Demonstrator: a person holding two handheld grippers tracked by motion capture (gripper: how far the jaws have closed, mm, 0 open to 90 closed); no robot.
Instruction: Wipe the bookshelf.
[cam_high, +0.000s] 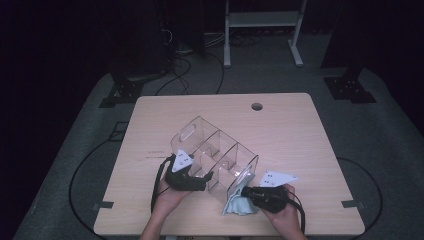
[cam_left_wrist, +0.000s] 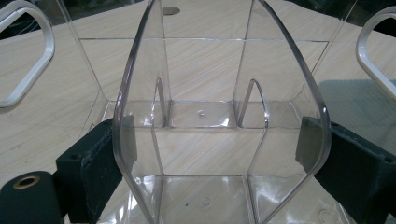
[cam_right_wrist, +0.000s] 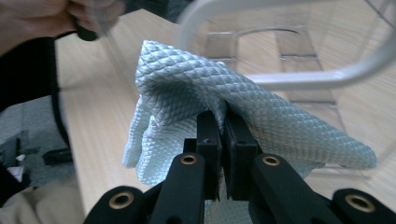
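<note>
A: We note a light wooden table (cam_high: 280, 125) with rounded corners and a round cable hole (cam_high: 257, 106) near its far edge. It stands on grey carpet (cam_high: 390, 140); the room behind is dark, with black cables (cam_high: 185, 75) trailing across the floor and the pale legs of a frame (cam_high: 260, 30) at the back.

B: On the near half of the table we see a clear plastic organizer (cam_high: 215, 155), divided into compartments, with a handle cut-out in its end wall. It lies at an angle to the table's edges.

A: The left gripper (cam_high: 202, 179) has its jaws spread wide, one pad on each outer side of a curved clear wall (cam_left_wrist: 219, 116) of the organizer. We read the pads as pressing on it, though the clear plastic makes contact hard to confirm.

B: The right gripper (cam_high: 247, 192) is clamped tight on a pale blue cloth (cam_right_wrist: 196, 93) with a diamond weave. The cloth bunches around the jaws, against the organizer's near end and above the table's front edge.

A: Black floor stands (cam_high: 350, 87) sit at the carpet's far corners.
</note>
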